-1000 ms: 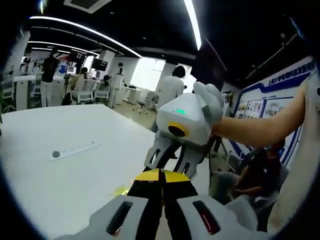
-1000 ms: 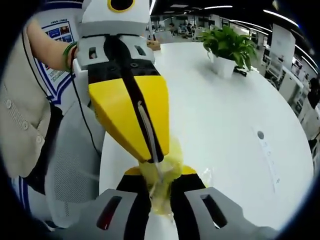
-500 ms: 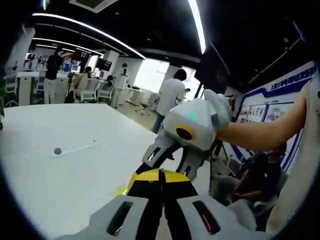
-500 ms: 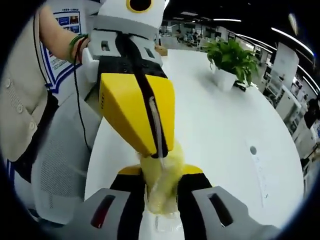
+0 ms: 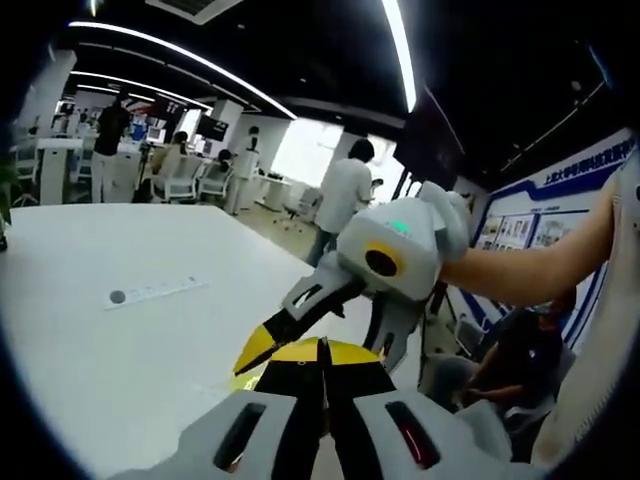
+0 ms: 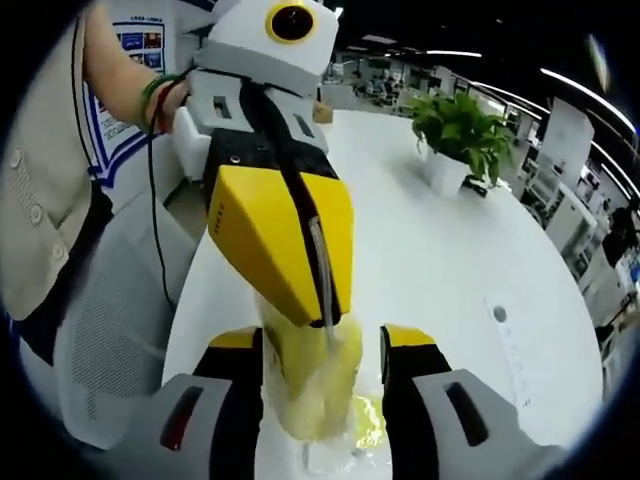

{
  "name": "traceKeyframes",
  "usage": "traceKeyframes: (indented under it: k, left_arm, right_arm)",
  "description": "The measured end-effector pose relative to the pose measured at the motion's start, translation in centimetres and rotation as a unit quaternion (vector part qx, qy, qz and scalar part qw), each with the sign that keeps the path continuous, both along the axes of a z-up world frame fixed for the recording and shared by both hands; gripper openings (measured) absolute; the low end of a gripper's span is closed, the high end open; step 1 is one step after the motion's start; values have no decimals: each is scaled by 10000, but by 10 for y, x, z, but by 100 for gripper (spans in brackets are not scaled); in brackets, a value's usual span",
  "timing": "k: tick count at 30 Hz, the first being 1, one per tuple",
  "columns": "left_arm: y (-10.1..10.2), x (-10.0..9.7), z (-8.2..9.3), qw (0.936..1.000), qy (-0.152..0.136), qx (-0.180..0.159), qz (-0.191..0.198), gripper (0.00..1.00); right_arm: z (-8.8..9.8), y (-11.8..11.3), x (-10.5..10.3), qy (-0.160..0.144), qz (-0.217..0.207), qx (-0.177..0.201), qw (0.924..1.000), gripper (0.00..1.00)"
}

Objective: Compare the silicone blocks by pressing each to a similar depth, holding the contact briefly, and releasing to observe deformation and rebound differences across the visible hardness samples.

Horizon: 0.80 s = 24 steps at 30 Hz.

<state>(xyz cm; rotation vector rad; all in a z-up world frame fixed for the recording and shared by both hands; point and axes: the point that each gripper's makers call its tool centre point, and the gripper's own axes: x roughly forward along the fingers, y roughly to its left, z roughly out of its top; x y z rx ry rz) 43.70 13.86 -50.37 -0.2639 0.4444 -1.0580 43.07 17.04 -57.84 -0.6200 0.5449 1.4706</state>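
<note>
Holding the yellow silicone block [image 6: 310, 385] in its clear wrapper above the white worktop [image 6: 450, 270], we keep the left gripper [image 6: 322, 322] clenched on its top while the right gripper [image 6: 322, 345] stands released around it, apparently watching it rebound.

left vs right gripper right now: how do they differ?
Left gripper: fingers closed together. Right gripper: fingers apart, with the yellow block between them.
In the right gripper view, the left gripper comes down onto the block's top from above, while the right gripper straddles the block's sides.
Shared: white bodies, yellow-and-black fingers, both meeting at the same block.
</note>
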Motion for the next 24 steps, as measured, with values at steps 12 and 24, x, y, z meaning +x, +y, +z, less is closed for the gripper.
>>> traceKeyframes:
  k: [12, 24]
  left_arm:
    - [4, 5, -12, 9998, 146, 36, 162, 0]
    - [18, 13, -26, 9982, 322, 92, 507, 0]
  right_arm:
    - [11, -9, 3, 85, -539, 367, 9978, 49]
    - [22, -38, -5, 54, -1312, 850, 9877, 56]
